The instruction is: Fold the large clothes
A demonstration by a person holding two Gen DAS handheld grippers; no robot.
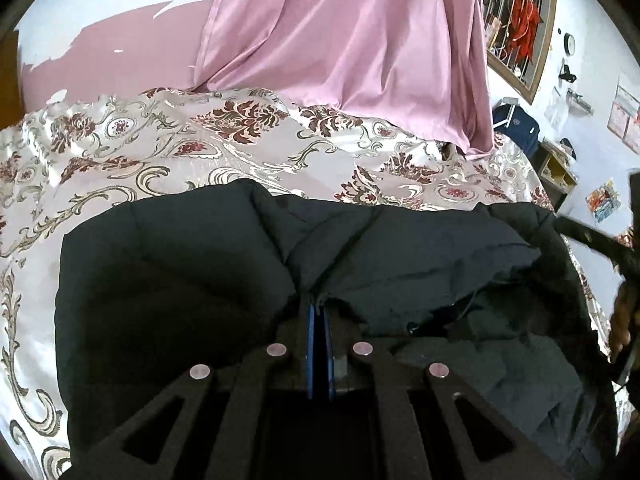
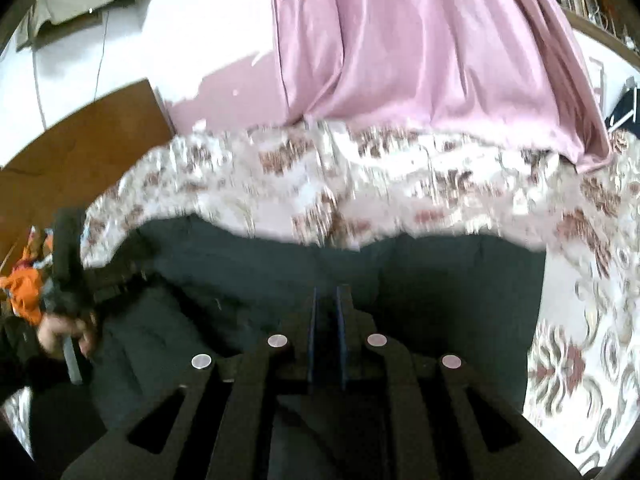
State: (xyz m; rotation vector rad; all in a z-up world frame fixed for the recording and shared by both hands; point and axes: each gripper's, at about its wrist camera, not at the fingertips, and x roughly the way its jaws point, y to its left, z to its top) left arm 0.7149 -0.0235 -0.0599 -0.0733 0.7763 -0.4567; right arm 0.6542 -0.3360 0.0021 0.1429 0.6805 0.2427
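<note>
A black padded jacket (image 1: 180, 280) lies spread on the floral bedspread (image 1: 160, 148); in the blurred right wrist view the jacket (image 2: 440, 300) fills the lower half. My left gripper (image 1: 319, 310) is shut, its blue pads pressed together on a gathered fold of the jacket near the middle seam. My right gripper (image 2: 326, 294) hangs over the jacket with only a narrow slit between its blue pads, and dark fabric sits in that slit. A hand (image 2: 60, 332) grips the left tool at the right wrist view's left edge.
A pink satin curtain (image 1: 352, 40) hangs down onto the bed's far side. A barred window (image 1: 516, 20), a dark bag (image 1: 516, 128) and a small shelf (image 1: 556, 168) stand at the right. A brown wooden board (image 2: 80, 152) and an orange cloth (image 2: 24, 292) are at the left.
</note>
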